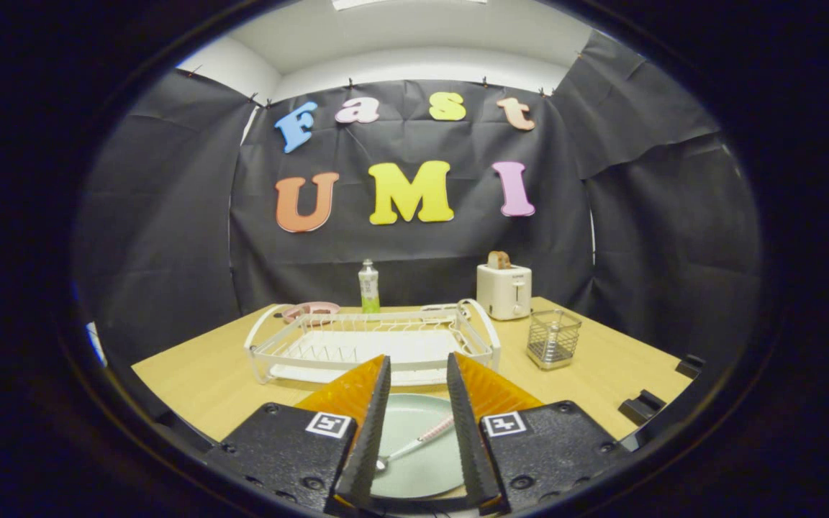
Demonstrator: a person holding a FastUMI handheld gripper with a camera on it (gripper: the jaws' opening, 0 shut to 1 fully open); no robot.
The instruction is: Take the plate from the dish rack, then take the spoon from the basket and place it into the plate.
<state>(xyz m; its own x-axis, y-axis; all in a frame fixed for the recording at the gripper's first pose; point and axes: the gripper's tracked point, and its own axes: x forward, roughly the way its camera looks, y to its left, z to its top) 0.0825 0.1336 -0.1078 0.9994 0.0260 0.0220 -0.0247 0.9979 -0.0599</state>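
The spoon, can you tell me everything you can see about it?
The spoon lies flat in the pale green plate, on the wooden table in front of the white dish rack. Its bowl end looks like shiny metal and its slim handle is pinkish with white, slanting up from the bowl towards the far side. It sits between the open fingers of the tool, which do not touch it. Only the plate touches it.
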